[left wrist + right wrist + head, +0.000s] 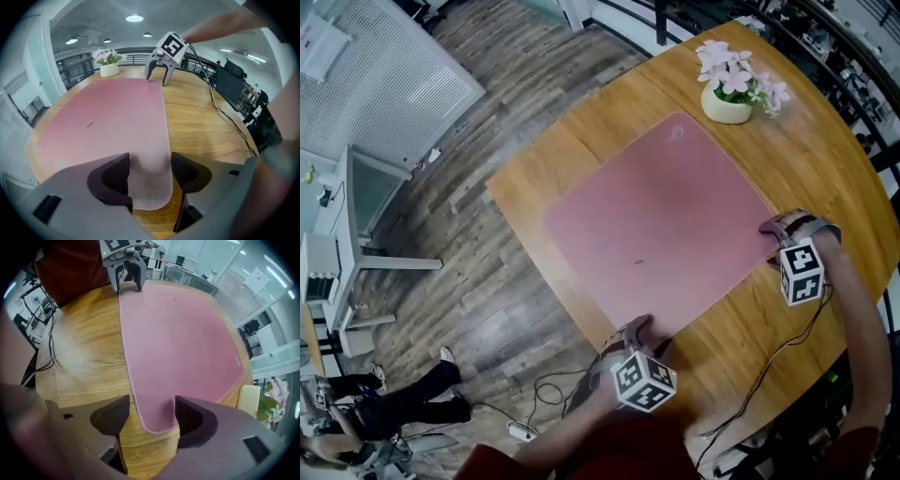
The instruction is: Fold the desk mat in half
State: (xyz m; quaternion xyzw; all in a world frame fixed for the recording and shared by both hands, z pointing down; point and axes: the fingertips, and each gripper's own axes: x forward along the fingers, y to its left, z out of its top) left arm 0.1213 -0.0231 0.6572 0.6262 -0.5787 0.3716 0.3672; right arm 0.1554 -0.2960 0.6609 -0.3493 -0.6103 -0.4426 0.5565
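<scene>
1. Head view shows the pink desk mat lying flat and unfolded across the middle of the wooden table.
2. At the mat's bottom corner, lower centre of the frame, stands the left gripper. The left gripper view shows its jaws spread wide, with the mat's rounded corner lying flat between them and nothing clamped.
3. At the mat's right-hand corner, right of the frame, stands the right gripper. Its own view shows the jaws released too, the corner between them and closer to the right-hand jaw.
4. Both grippers sit along the same mat edge.
5. A white flower pot stands upper right, near the mat's far corner.
</scene>
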